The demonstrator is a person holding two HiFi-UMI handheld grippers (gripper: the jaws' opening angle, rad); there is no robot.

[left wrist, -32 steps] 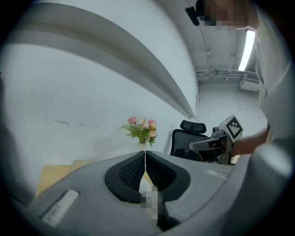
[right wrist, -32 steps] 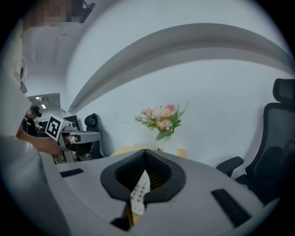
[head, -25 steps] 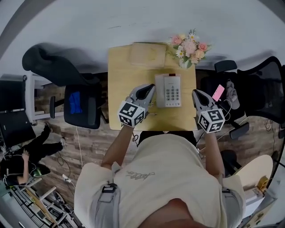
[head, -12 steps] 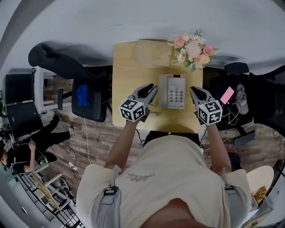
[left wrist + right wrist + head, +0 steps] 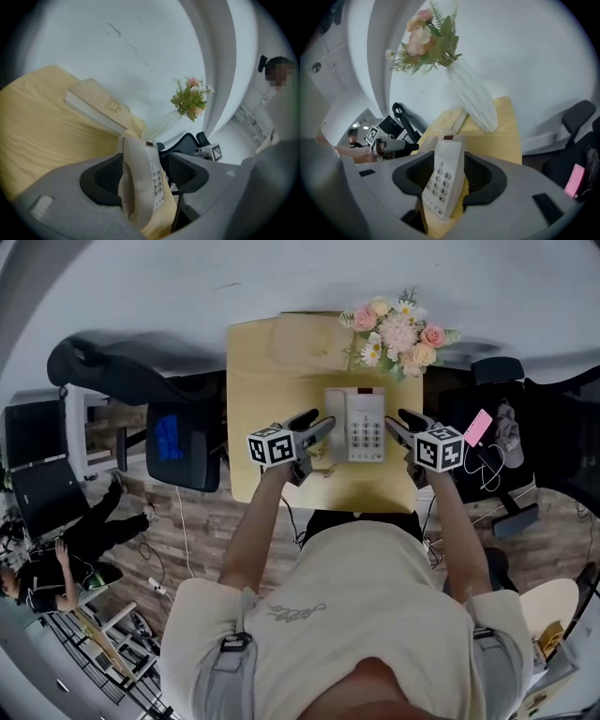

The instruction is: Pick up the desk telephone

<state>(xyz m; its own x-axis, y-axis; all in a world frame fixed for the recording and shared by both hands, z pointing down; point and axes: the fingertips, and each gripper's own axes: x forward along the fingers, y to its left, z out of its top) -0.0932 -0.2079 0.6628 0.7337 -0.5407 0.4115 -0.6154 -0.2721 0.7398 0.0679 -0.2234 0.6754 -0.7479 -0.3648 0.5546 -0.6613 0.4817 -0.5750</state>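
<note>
Desk telephone: beige, lying flat on the wooden table, upper centre of the head view. Left gripper at its left edge, right gripper at its right edge. Both pairs of jaws are spread, having just been opening, with the telephone in each gap, ungripped. Flowers and book above it in frame.

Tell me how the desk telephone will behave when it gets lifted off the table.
Likely rigid: the desk telephone shows a hard moulded plastic shell. Its handset seems to lie loose on top, so it may slide off if the phone is tilted. The smooth casing looks somewhat slippery, and it is probably light for its size.
</note>
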